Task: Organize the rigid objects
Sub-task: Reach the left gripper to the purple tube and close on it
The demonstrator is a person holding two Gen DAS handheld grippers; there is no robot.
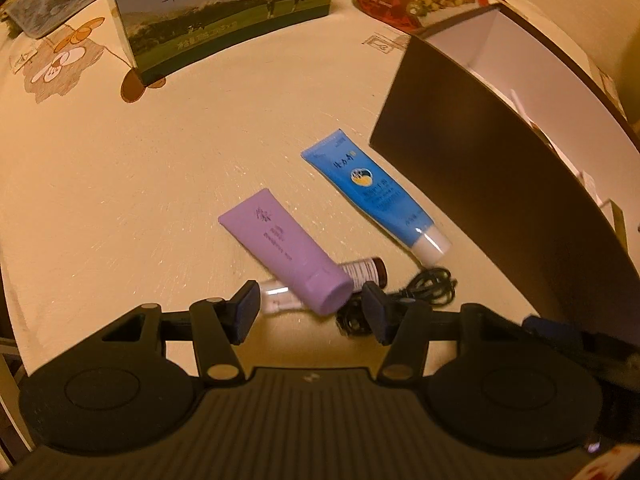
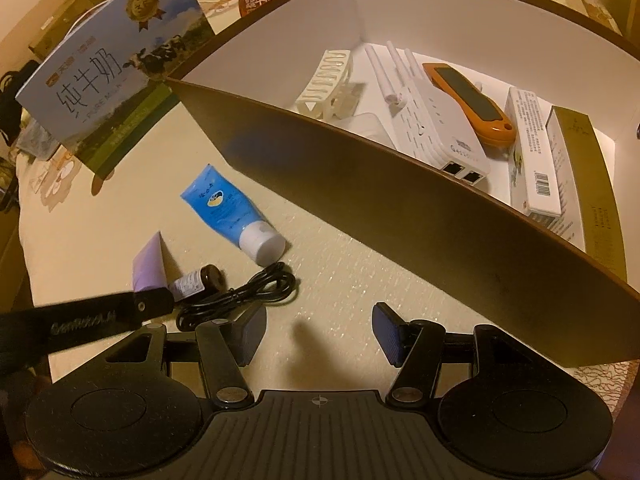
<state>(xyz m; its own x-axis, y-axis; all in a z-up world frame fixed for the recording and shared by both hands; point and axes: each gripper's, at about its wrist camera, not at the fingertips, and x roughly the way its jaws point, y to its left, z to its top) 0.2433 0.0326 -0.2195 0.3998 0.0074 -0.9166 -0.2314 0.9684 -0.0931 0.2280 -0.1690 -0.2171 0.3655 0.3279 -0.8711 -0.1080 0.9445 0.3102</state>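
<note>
— While the left gripper [image 1: 310,312] hangs low over the table [image 1: 120,200], what sits between its fingers?
— Its jaws are spread, gripping nothing; the cap end of the purple tube [image 1: 286,254] lies between the pads, resting on a small brown bottle [image 1: 366,271], with a coiled black cable [image 1: 404,298] just beside.
— And the blue tube [image 1: 372,192]?
— Flat on the table, near the dark wall of the box [image 1: 500,184], white cap towards the camera.
— The right gripper [image 2: 320,334]?
— Released too, above bare table just beside the box — nothing held.
— Inside the box?
— A white router [image 2: 430,120], an orange device [image 2: 466,100], a white clip [image 2: 326,80] and two cartons [image 2: 536,160]. A milk carton [image 1: 224,12] stands well behind.
</note>
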